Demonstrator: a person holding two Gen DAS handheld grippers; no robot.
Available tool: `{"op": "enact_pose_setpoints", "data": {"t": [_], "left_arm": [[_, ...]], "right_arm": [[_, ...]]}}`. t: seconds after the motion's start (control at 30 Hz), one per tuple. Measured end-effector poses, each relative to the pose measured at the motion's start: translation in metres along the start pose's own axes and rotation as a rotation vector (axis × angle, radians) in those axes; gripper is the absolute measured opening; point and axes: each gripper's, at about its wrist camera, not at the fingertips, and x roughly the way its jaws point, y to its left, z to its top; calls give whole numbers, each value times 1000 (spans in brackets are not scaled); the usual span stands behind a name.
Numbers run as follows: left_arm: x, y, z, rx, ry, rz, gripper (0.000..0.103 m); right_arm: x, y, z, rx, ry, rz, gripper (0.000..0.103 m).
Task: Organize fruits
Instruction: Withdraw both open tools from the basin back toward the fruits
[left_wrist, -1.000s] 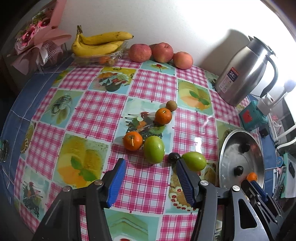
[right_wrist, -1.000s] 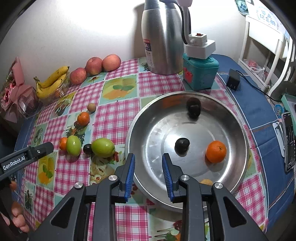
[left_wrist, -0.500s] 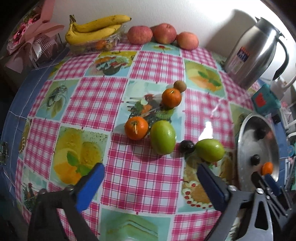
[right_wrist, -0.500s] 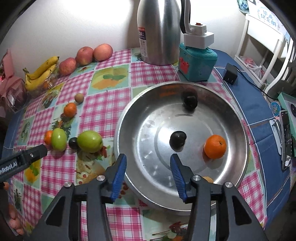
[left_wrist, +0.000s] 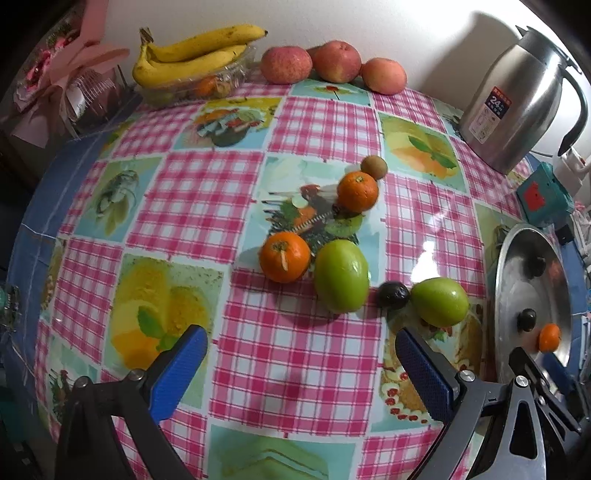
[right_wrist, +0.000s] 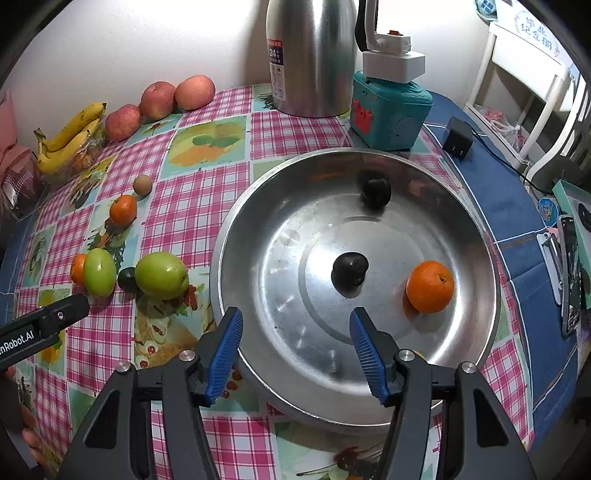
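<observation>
Hovering above a checked fruit-print tablecloth (left_wrist: 192, 206), the left gripper (left_wrist: 301, 363) is holding its two blue-padded fingers spread wide, gripping nothing, with its jaws pointing toward a cluster of loose fruit. Six pieces are lying there: two green fruits, the nearer-centre one (left_wrist: 341, 275) sitting just beside an orange (left_wrist: 284, 257), the other green fruit (left_wrist: 439, 301) lying closer to the pan with a small dark fruit (left_wrist: 393, 294) touching it between the pair. A second orange (left_wrist: 357, 192) is resting farther back, against a small brown kiwi-like fruit (left_wrist: 373, 167).

The right gripper (right_wrist: 295, 350) is hanging over the near rim of a large steel pan (right_wrist: 480, 229), its fingers also parted widely and carrying nothing. Inside the pan three pieces are sitting well apart: one orange fruit (right_wrist: 430, 286) to the right, one dark fruit (right_wrist: 350, 271) at the middle and another dark one (right_wrist: 375, 192) toward the far side.

Along the wall three reddish apples (left_wrist: 336, 61) are standing in a row beside a clear tray holding a bunch of bananas (left_wrist: 192, 51); how many bananas is unclear. One steel thermos jug (right_wrist: 312, 55) is standing behind the pan, next to one teal box (right_wrist: 389, 110) with a white device on top.
</observation>
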Motion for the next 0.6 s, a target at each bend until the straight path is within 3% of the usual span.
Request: {"op": "enact_pose_setpoints", "data": {"t": [0.07,0.13,0.4,0.6], "left_arm": [[-1,1,1,7,-14,21,103],[-2,2,1,10,-23,27,103],[-8,-6,2,65,-75,32,103],[-16,-3,6,51,-128,0,103]], "right_arm": [[0,0,0,4,-6,7,85],[0,0,0,7,-17,2,97],[-1,2,1,-2,-35,7,97],[-11,2,3,16,-106,37,97]]}}
